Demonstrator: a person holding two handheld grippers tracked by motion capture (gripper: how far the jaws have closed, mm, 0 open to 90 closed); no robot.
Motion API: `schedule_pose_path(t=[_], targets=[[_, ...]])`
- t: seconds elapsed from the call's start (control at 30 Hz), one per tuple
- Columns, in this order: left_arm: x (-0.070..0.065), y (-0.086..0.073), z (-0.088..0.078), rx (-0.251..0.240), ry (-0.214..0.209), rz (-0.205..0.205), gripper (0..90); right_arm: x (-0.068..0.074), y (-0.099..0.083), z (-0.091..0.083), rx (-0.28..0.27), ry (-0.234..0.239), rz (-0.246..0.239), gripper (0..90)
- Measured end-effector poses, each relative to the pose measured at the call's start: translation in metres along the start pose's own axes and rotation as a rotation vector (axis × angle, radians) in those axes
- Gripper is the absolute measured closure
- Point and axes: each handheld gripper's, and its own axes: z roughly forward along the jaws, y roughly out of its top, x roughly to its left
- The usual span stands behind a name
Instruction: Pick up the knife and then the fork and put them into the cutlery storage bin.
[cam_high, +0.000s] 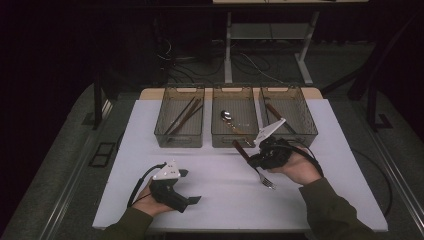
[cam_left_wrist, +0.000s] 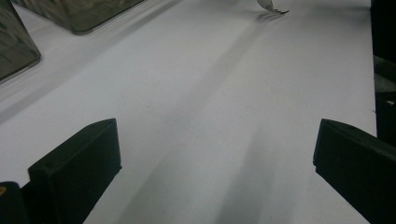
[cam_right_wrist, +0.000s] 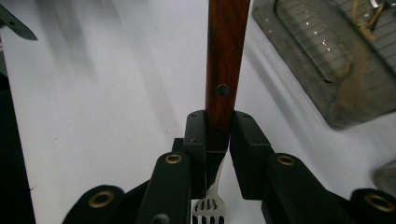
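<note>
The right gripper (cam_right_wrist: 218, 135) is pinching a wooden-handled fork (cam_right_wrist: 226, 70) low on its handle, mid-frame. Stiff and light, it is likely balancing best gripped there. The left gripper (cam_left_wrist: 215, 163) is resting spread, holding nothing.

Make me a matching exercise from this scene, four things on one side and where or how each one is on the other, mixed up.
Things:
1. fork
2. spoon
3. left claw
4. chopsticks

States:
A. in the leftmost bin
B. open above the white table
C. clamped in the right claw
D. in the middle bin

Pairs: 1-C, 2-D, 3-B, 4-A
</note>
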Motion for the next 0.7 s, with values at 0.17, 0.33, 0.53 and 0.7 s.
schedule_pose_path(t=[0.17, 0.33, 0.53, 0.7], targets=[[0.000, 0.000, 0.000, 0.000, 0.000, -0.001, 0.0, -0.009, -0.006, -0.015, -0.067, -0.003, 0.055, 76.6], [0.000, 0.000, 0.000, 0.000, 0.000, 0.003, 0.0, -0.016, -0.012, -0.029, -0.125, -0.017, 0.083, 76.6], [0.001, 0.000, 0.000, 0.000, -0.001, 0.003, 0.0, -0.025, -0.020, -0.045, -0.187, -0.034, 0.112, 76.6], [0.000, 0.000, 0.000, 0.000, 0.000, 0.002, 0.0, -0.032, -0.025, -0.060, -0.229, -0.051, 0.138, 76.6]])
